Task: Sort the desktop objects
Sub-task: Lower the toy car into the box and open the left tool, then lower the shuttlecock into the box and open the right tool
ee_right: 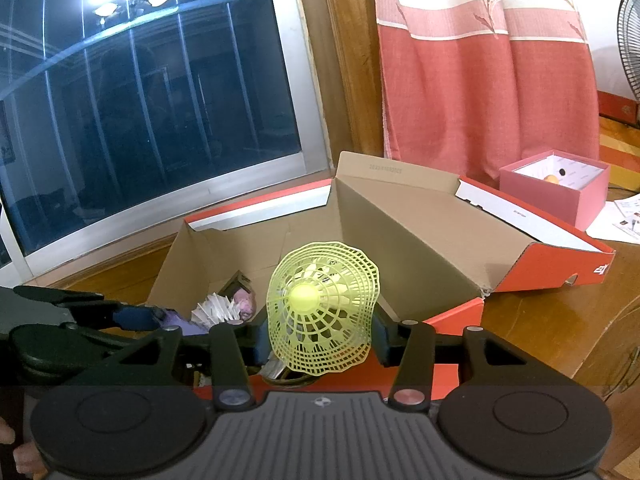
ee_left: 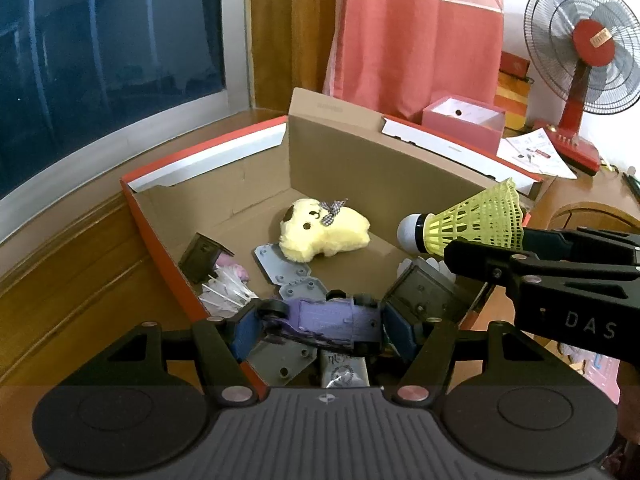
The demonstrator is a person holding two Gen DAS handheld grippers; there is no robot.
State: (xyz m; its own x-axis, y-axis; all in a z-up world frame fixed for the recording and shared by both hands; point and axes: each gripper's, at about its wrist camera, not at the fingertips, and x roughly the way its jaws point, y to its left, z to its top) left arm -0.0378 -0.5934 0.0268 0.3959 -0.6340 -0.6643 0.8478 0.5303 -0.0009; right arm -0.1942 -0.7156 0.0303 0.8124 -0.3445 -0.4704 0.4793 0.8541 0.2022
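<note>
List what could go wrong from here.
1. The yellow shuttlecock hangs over the shoebox edge; released from the right gripper, it might roll out onto the table.
2. The purple toy car, between the left gripper fingers, could drop onto the cluttered pile and tip.

- Tabletop point(ee_left: 72, 280): varnished wood, warm brown, semi-gloss.
- Shoe box point(ee_left: 360, 160): raw matt cardboard inside, smooth orange-red printed skin outside.
- Yellow shuttlecock point(ee_left: 476, 220): openwork plastic-mesh skirt, slightly glossy; smooth white rounded nose with black band.
- Plush dog point(ee_left: 324, 232): fuzzy pale-yellow pile fabric, checked cloth bow.
- Purple toy car point(ee_left: 332, 320): moulded plastic, dull sheen.
- Feather shuttlecock point(ee_left: 228, 288): white feathers, matt.
- Left gripper point(ee_left: 320, 328) and right gripper point(ee_right: 320, 336): matt black plastic, ribbed grey housing, small bright metal pins.
- Curtain point(ee_right: 480, 92): woven cloth, coarse weave.
- Pink gift box point(ee_right: 560, 188): smooth matt card.
</note>
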